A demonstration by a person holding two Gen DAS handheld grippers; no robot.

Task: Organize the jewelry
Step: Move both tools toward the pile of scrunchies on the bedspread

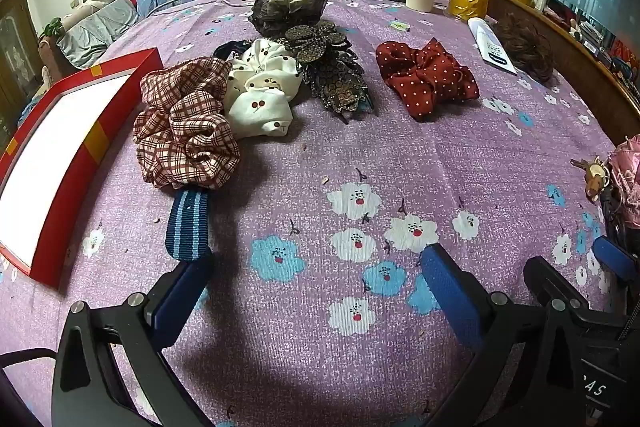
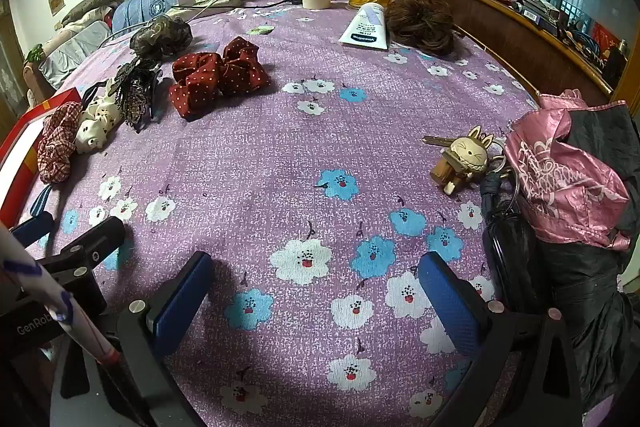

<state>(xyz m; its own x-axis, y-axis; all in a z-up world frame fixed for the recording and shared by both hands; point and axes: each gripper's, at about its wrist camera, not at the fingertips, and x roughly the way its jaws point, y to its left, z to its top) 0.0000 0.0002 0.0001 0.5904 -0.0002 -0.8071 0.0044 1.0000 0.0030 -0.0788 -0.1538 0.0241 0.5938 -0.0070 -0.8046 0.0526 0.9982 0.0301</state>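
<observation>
Both tools, left tool (image 1: 316, 267) and right tool (image 2: 316, 275), gaped empty; scrunchies (image 1: 188, 127) lay outside the red box (image 1: 60, 131) at nine o'clock, seemingly unsorted.

Purple flowery tablecloth (image 2: 280, 155), red box (image 1: 60, 147) at 9 o'clock, scrunchies (image 1: 188, 131) around 11, keychain (image 2: 464, 159) at 3.

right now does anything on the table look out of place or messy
Somewhat. The striped band lies half buried under the plaid scrunchie, and the red box holds nothing visible. Small crumbs dot the tablecloth.
</observation>
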